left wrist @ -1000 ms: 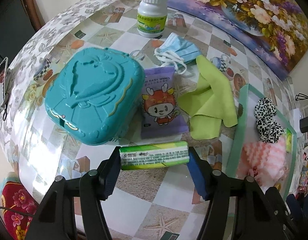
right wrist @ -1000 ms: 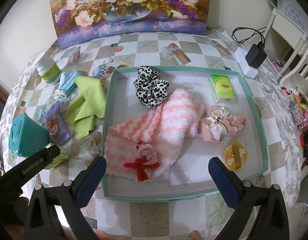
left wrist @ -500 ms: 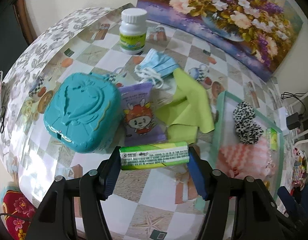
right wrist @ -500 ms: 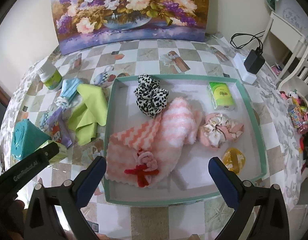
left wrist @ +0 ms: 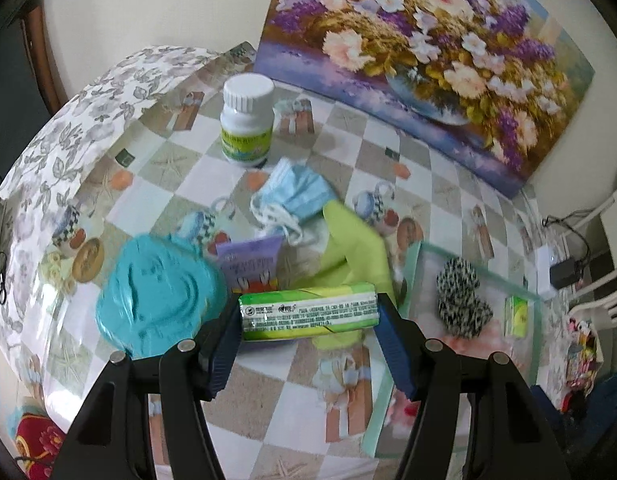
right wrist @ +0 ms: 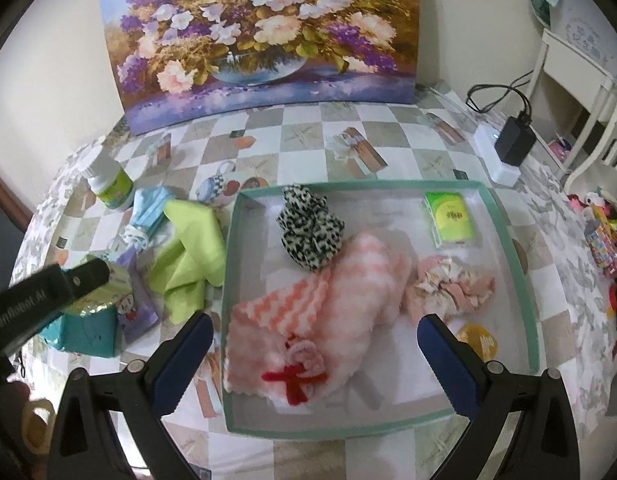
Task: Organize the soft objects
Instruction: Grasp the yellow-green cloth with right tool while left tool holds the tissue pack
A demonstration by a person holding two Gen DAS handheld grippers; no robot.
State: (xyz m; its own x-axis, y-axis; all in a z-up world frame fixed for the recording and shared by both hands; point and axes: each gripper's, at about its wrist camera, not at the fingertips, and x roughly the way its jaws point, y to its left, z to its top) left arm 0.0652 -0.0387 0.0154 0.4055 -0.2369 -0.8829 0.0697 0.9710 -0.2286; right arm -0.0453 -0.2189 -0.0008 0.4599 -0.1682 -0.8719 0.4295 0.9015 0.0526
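Left gripper (left wrist: pixel 308 316) jaws clamped on green tissue pack (left wrist: pixel 308 311) above tabletop, right gripper (right wrist: pixel 314 354) jaws wide, empty over tray (right wrist: pixel 508 240); keep pack level w/ steady squeeze, carry over tray rim, set beside matching pack (right wrist: pixel 452 220).

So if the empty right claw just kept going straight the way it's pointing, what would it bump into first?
Most likely the pink and white fuzzy cloth lying in the tray: it sits directly between the right claw's open fingers. Depth is hard to judge, so the red bow on it might come first.
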